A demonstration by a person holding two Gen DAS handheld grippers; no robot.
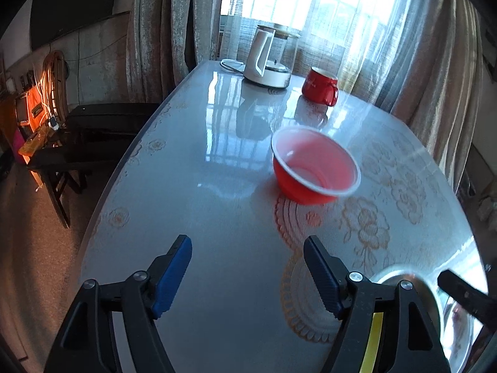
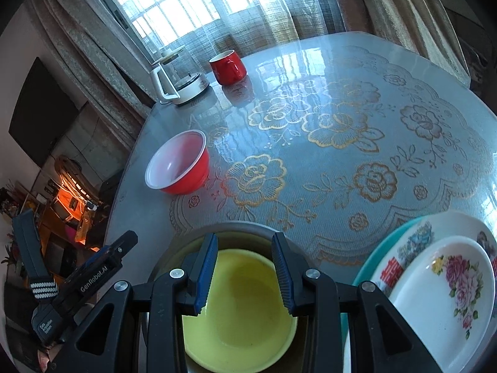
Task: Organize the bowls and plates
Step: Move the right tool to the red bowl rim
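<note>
Red bowl [image 1: 315, 164] sits well ahead of spread, empty left tongs [image 1: 247, 245].

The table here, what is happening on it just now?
A person is sorting dishes with two handheld tools. The left tool is open and empty, facing the red bowl alone on the table. The right tool hovers, open, over a yellow bowl nested in a metal bowl. Plates are stacked at the right. A kettle and red mug stand at the far end.
</note>
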